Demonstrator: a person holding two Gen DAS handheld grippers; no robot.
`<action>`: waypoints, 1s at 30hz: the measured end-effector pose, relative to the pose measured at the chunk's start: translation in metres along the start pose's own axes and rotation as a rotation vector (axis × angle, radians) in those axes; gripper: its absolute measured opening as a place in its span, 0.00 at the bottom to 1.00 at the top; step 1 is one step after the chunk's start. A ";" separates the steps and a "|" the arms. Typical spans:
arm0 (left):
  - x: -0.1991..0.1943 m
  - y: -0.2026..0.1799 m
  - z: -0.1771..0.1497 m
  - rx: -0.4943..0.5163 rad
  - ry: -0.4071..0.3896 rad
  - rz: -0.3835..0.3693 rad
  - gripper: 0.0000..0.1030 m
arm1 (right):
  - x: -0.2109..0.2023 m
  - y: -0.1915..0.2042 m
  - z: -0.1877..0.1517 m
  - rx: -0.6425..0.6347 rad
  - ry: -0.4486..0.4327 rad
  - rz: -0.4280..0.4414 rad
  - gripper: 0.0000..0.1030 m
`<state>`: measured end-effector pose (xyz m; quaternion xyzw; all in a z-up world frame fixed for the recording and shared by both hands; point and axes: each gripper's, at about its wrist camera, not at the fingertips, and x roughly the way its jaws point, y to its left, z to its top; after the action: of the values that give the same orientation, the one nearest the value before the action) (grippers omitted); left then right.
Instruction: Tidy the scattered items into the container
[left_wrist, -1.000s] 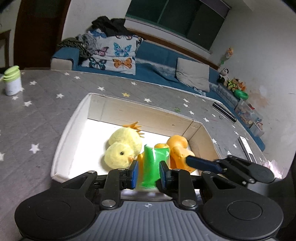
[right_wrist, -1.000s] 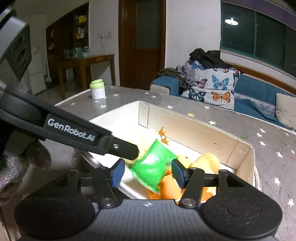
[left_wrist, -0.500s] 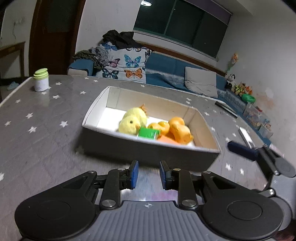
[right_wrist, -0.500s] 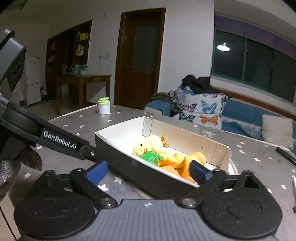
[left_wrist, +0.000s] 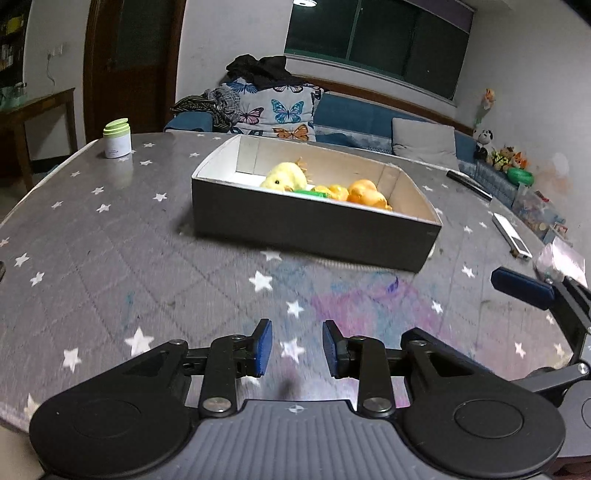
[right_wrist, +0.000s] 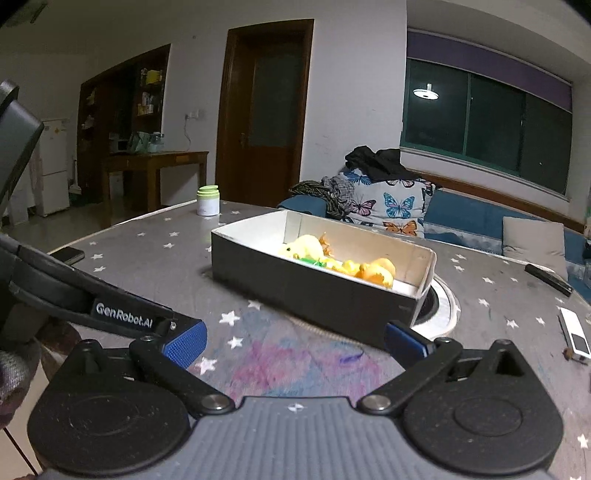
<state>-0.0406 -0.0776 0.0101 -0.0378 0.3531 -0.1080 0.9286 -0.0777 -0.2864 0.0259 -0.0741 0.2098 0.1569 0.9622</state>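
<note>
On the grey star-printed table (left_wrist: 110, 236), sofa (left_wrist: 369, 114) behind, sits one box (left_wrist: 314, 225) holding one yellow chick (left_wrist: 284, 177), one green item (left_wrist: 306, 191) and orange toys (number unclear). Left gripper (left_wrist: 297, 347): narrow gap, empty; right gripper (right_wrist: 295, 338): wide, empty.

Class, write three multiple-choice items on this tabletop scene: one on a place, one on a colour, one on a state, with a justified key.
1. Where does the yellow chick plush lie?
A. inside the box
B. beside the jar
C. on the sofa

2. What colour is the lid of the white jar?
A. red
B. light green
C. black

3. How do the right tongs stand?
A. shut on a toy
B. open, holding nothing
C. shut and empty

Key: 1 A, the plush shows above the box's near wall beside the orange toys. 2 B, the cap is pale green. 3 B, the blue pads sit far apart with only table between.
</note>
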 end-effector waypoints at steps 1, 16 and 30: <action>-0.002 -0.002 -0.002 0.004 -0.004 0.007 0.32 | -0.002 0.001 -0.001 -0.001 0.001 -0.003 1.00; -0.035 -0.019 -0.015 0.018 -0.066 0.014 0.35 | -0.033 0.002 -0.009 0.010 -0.036 -0.050 1.00; -0.054 -0.024 -0.022 0.004 -0.100 0.037 0.35 | -0.047 0.009 -0.009 -0.005 -0.063 -0.062 1.00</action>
<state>-0.0990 -0.0882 0.0319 -0.0347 0.3067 -0.0895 0.9469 -0.1243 -0.2928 0.0369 -0.0782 0.1768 0.1297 0.9725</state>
